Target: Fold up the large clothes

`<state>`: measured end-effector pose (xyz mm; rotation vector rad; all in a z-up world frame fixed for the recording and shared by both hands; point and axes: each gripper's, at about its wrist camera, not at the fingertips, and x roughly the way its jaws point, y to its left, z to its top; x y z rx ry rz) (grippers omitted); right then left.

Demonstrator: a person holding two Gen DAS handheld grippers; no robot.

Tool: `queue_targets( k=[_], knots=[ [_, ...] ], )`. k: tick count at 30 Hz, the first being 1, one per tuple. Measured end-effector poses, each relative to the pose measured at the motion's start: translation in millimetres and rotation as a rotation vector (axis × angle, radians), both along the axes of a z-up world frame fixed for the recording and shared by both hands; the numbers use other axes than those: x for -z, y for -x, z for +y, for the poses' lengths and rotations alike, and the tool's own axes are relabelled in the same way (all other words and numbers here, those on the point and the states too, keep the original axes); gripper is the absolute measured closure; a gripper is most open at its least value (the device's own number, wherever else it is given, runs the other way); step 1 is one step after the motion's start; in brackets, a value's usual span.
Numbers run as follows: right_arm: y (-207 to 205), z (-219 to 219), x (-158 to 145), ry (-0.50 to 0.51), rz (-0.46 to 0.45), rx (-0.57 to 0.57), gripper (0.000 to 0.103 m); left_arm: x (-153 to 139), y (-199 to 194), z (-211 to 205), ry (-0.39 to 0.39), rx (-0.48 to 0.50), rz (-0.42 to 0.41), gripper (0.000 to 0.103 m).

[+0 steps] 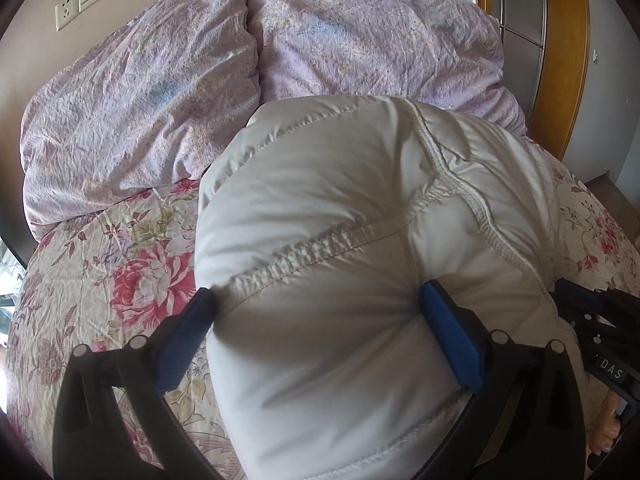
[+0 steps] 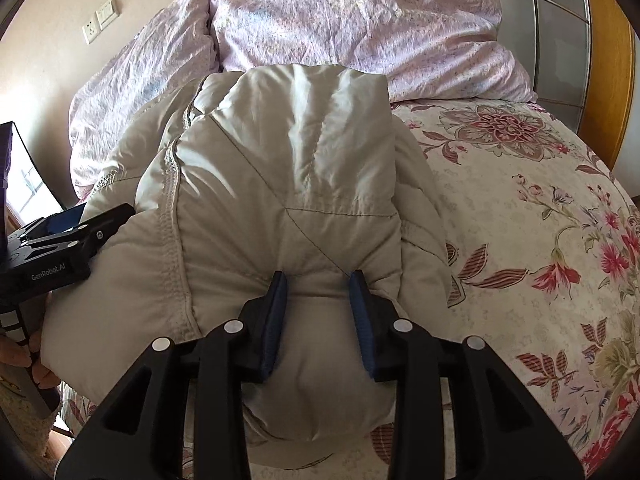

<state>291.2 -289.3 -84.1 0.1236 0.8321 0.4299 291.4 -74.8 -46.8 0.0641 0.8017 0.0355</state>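
Observation:
A puffy white down jacket (image 1: 340, 184) lies bundled on the floral bed. In the left wrist view my left gripper (image 1: 318, 298) holds a thick roll of it, jaws wide, with both blue pads (image 1: 448, 336) dug into the padding. In the right wrist view my right gripper (image 2: 318, 280) pinches a narrower fold of the jacket (image 2: 280, 160); creases fan out from its pads (image 2: 276, 312), and the jaws are easing open with the fabric still between them. The left gripper (image 2: 80, 220) also shows at that view's left edge, against the jacket's side.
A crumpled lilac duvet (image 1: 140, 92) is heaped at the head of the bed (image 2: 520, 220), which has a floral sheet. A wooden headboard (image 2: 608, 60) stands behind, with a wall socket (image 1: 66, 14) at the left. A hand (image 2: 24, 360) grips the left tool's handle.

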Motion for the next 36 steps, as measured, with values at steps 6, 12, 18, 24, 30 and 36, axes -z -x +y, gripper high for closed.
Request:
queue_targets(
  k=[6, 12, 18, 24, 30, 36],
  knots=[
    [0.0, -1.8, 5.2, -0.032, 0.007, 0.013, 0.069, 4.7, 0.6, -1.0, -0.011, -0.002, -0.024, 0.002],
    [-6.6, -6.8, -16.5, -0.003, 0.08, -0.003, 0.063, -10.3, 13.6, 38.6, 0.216, 0.016, 0.015, 0.002],
    [-12.3, -35.8, -49.8, -0.071, 0.09, 0.049, 0.004, -26.4, 27.6, 85.0, 0.263, -0.029, 0.005, 0.002],
    [-54.3, -58.8, -39.0, -0.241, 0.3, 0.039, 0.001, -13.4, 21.5, 109.7, 0.334, -0.03, 0.091, 0.002],
    [-88.5, -59.7, -6.0, -0.354, 0.475, 0.018, 0.001, -7.6, 18.3, 109.0, 0.38, -0.01, 0.111, 0.002],
    [-105.1, -47.6, 22.0, -0.41, 0.579, -0.034, 0.001, -2.7, 13.1, 106.3, 0.424, 0.017, 0.13, 0.002]
  ],
)
